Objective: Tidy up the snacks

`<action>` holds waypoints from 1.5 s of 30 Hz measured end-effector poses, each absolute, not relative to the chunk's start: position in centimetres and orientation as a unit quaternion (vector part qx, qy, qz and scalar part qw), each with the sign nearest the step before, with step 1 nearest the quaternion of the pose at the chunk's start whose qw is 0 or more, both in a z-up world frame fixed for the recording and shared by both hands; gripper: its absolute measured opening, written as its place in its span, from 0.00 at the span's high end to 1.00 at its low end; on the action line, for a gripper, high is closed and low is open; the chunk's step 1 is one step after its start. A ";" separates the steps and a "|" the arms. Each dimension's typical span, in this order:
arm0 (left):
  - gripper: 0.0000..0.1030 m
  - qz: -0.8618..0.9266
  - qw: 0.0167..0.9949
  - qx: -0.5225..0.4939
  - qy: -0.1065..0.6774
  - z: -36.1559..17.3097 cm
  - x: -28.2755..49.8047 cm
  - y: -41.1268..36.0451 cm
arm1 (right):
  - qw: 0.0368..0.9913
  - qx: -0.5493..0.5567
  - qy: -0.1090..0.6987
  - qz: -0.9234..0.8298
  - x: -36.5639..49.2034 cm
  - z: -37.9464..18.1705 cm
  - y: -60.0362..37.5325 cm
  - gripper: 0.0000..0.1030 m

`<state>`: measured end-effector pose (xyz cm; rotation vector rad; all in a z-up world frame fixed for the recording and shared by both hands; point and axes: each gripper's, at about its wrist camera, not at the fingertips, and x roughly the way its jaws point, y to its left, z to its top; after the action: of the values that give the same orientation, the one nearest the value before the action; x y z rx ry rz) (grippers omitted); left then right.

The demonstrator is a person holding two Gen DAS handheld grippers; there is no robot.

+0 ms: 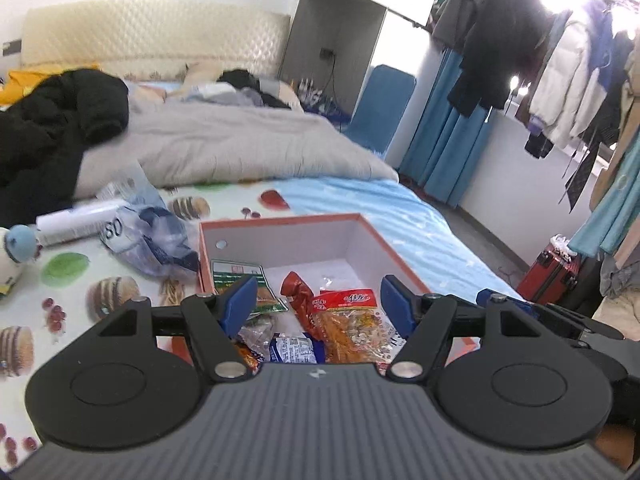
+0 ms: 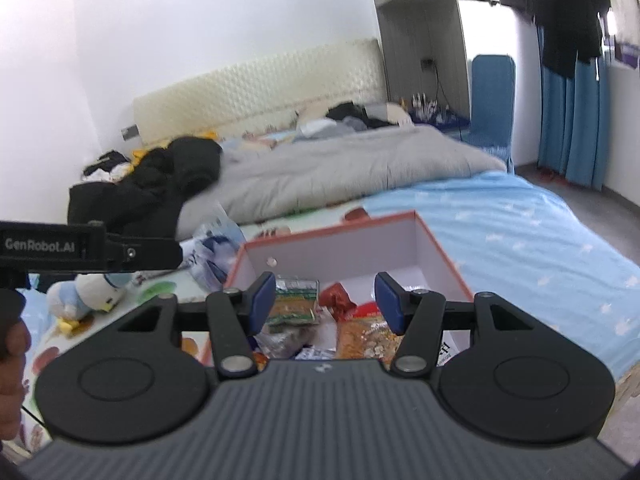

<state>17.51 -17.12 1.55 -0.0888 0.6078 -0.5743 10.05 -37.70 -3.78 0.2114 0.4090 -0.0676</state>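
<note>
An orange-rimmed box with white walls sits on the bed and holds several snack packets. Among them are a green packet, a red wrapper, an orange noodle-snack bag and a blue-white packet. My left gripper is open and empty above the box's near half. My right gripper is also open and empty above the box. The right gripper's tip shows at the box's right side in the left wrist view.
A crumpled blue-white plastic bag, a white can and a plush penguin lie left of the box. A grey duvet and black jacket lie behind. A red suitcase stands by the bed.
</note>
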 end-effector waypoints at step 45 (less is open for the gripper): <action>0.14 -0.217 0.924 -0.063 0.309 -0.4 4.6 -7.6 | 0.970 0.106 0.216 -0.039 -0.3 -5.0 -31.3 0.43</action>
<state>4.62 -7.57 -0.38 -0.1294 0.6334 -0.4443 -0.32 -31.29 -5.01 0.2148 0.4355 -0.0794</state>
